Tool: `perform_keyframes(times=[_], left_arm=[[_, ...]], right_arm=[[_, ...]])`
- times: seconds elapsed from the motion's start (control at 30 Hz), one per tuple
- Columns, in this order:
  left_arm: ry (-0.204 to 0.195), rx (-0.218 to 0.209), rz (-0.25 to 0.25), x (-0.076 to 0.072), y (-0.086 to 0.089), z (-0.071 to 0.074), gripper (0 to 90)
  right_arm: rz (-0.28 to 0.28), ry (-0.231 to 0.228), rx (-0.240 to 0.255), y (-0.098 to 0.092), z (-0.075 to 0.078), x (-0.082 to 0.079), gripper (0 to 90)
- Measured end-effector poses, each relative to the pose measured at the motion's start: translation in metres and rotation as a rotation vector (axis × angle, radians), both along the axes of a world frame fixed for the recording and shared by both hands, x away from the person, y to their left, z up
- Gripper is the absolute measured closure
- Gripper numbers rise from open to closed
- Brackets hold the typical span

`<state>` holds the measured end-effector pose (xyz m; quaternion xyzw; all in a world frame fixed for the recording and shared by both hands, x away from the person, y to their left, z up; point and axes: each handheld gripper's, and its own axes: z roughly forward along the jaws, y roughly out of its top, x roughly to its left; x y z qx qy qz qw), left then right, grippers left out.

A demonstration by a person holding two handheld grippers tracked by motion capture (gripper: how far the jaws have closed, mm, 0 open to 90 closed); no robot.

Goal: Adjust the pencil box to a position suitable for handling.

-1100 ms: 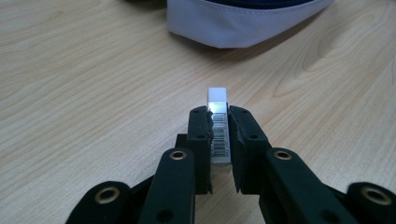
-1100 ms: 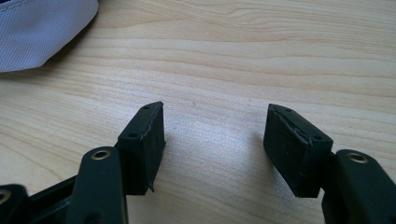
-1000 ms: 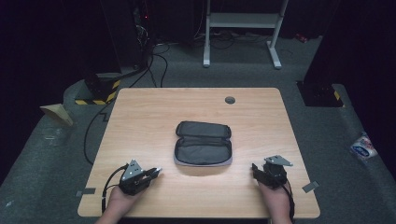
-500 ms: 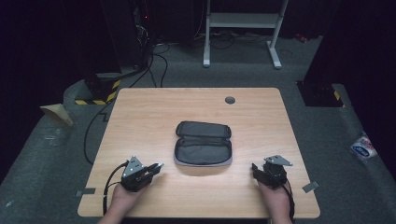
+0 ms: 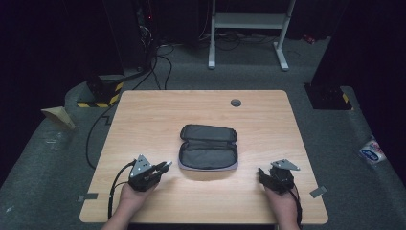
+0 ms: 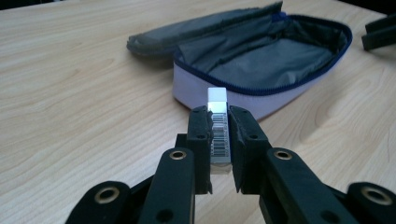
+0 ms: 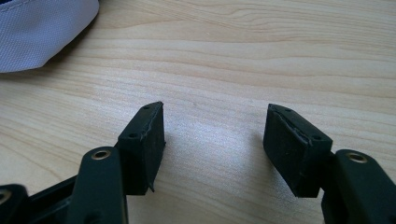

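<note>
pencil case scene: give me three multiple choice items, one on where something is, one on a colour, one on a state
1. Where does the pencil case lie?
A. at the middle of the table
B. on the floor
C. at the far left corner

2. What colour is the case's zip edge?
A. red
B. blue
C. yellow

3. How is the left gripper?
A. wide open
B. shut on a small white eraser
C. shut on the case

Answers: 1 A, the high view shows it mid-table; 2 B, the left gripper view shows a blue rim round the open case; 3 B, both pads press the barcoded block's sides.
</note>
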<state>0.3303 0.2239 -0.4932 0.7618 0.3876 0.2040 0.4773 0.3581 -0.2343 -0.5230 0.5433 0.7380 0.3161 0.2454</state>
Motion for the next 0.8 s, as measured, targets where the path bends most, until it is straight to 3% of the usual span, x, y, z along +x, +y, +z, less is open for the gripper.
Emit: perform_keyframes(times=[0.13,0.33,0.67,0.8], left_arm=[[-0.029,0.015,0.01,0.005,-0.005,0.007,79.1],[-0.018,-0.034,0.015,0.012,-0.005,0.01,79.0],[-0.048,-0.022,0.013,0.015,-0.018,0.022,79.1],[-0.043,-0.03,0.021,0.017,-0.024,0.026,79.1]], right_arm=[[0.0,-0.004,-0.005,0.0,0.0,0.0,38.1],[-0.006,-0.002,-0.001,0.001,0.0,0.0,38.1],[-0.008,-0.001,0.001,0.001,0.0,0.001,38.2],[-0.006,-0.001,0.001,0.001,0.0,0.001,38.2]])
